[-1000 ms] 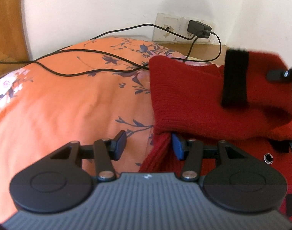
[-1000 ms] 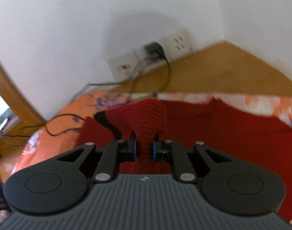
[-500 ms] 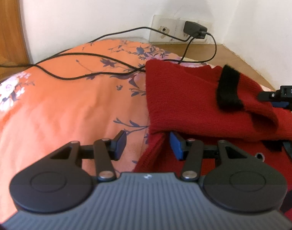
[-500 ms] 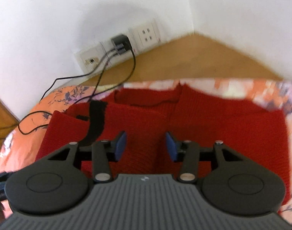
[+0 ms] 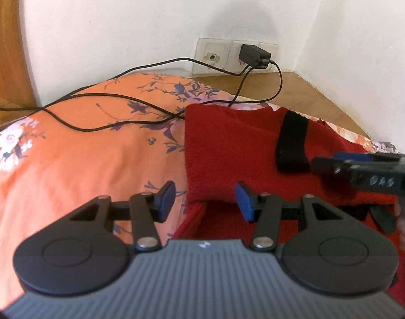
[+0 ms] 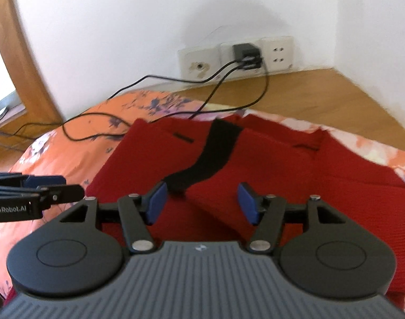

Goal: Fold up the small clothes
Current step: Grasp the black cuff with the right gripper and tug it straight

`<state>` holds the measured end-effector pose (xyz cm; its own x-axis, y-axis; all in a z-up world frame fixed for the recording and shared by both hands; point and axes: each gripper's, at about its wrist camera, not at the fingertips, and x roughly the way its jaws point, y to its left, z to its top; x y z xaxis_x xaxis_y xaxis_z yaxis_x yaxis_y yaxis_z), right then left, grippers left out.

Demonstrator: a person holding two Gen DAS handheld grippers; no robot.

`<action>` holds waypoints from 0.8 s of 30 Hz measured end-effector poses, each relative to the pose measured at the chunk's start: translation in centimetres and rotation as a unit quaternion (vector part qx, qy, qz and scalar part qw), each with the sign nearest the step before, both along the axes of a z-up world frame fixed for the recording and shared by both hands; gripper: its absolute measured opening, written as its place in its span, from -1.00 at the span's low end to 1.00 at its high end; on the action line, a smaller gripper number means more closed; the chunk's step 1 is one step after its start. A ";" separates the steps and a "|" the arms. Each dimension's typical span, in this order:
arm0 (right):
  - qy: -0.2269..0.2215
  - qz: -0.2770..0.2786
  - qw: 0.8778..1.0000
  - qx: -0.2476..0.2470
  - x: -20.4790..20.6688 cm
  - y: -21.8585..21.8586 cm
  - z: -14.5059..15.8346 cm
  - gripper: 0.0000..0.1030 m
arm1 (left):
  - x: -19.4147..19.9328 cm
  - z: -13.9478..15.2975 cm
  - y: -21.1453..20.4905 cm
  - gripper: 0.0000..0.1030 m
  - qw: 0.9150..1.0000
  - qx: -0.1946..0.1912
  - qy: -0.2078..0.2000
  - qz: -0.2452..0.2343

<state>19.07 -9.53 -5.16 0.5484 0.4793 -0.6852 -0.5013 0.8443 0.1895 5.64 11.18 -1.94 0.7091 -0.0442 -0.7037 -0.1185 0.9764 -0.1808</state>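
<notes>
Fingers on both grippers are standing wide apart, holding nothing. The left gripper point(image 5: 205, 202) is hovering over the near left corner of the red knitted sweater point(image 5: 229, 154), its right blue pad point(image 5: 243, 202) above the folded edge, its left pad over the bedding just beside the knit. The right gripper point(image 6: 202, 202) is hanging above the middle of the same red knitted sweater point(image 6: 295, 175), pads spread over the fabric, not touching as far as can be seen.

The sweater is lying on the orange floral bedsheet point(image 5: 83, 159), near the wall corner. One sleeve is lying folded across the body, its black ribbed cuff point(image 6: 215, 154) resting on the red front, just ahead of the right gripper's left pad. In the left wrist view the cuff point(image 5: 292, 143) is sitting just beside the tip of the right gripper.

Thin black cables point(image 5: 109, 98) are trailing across the sheet from a black charger plug point(image 5: 254, 54) in the white wall socket panel point(image 5: 215, 58). Wooden floor point(image 6: 322, 93) is showing beyond the bed.
</notes>
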 end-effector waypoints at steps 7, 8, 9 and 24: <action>-0.007 0.025 0.998 -0.050 0.5 2.8 -2.2 0.40 | -0.2 -0.1 0.1 0.01 1.000 -0.004 0.001 0.001; -0.011 0.026 0.998 -0.052 0.3 3.0 -2.6 0.40 | -0.2 -0.1 0.1 0.01 1.000 -0.003 0.001 0.001; -0.018 0.027 0.998 -0.053 0.1 3.1 -2.8 0.40 | -0.2 -0.1 0.1 0.01 1.000 -0.003 0.001 0.001; 0.012 -0.034 0.999 0.025 0.9 -0.9 -1.2 -0.79 | 0.2 0.6 -1.2 0.01 1.000 -0.007 -0.012 -0.016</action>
<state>19.92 -10.40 -6.39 0.5653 0.4750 -0.6744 -0.4376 0.8657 0.2430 5.87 9.98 -1.30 0.7240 -0.0757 -0.6856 -0.0835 0.9770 -0.1960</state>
